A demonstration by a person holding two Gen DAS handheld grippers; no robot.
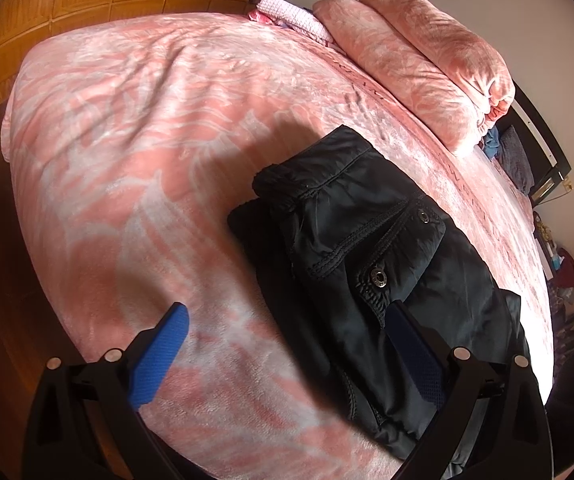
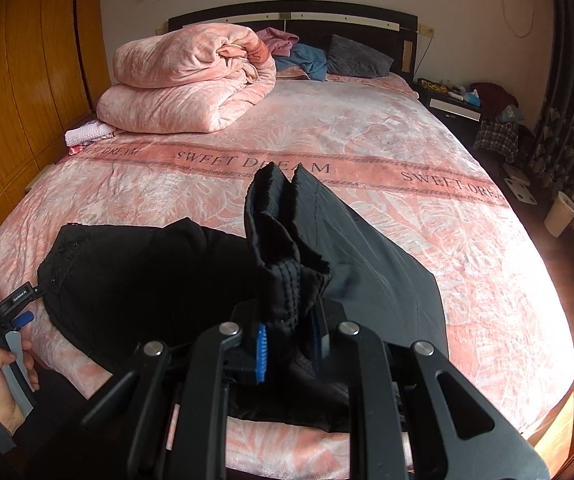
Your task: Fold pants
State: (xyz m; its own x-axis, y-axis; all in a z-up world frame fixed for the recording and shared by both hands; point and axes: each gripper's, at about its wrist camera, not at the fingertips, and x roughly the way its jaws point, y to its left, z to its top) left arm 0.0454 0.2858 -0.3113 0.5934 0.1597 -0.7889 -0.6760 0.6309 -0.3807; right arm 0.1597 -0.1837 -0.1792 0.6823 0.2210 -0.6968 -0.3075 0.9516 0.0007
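Black pants (image 1: 367,248) lie partly folded on the pink bed (image 1: 147,140), waist and snap pocket facing up. My left gripper (image 1: 287,320) is open above the bed, its right finger over the pants' near edge, holding nothing. My right gripper (image 2: 289,340) is shut on a bunch of the pants' leg ends (image 2: 283,248), lifted off the bed, with the black legs (image 2: 367,260) trailing to the right. The rest of the pants (image 2: 135,276) lie at the left. The left gripper (image 2: 7,308) shows in the right wrist view at the bed's left edge, held by a hand.
A folded pink quilt (image 2: 187,88) sits at the head of the bed with small pink cloths (image 2: 87,134), a blue garment (image 2: 307,60) and a grey pillow (image 2: 357,58). A wooden wardrobe (image 2: 19,92) stands on the left. A nightstand (image 2: 451,104) and clutter stand on the right.
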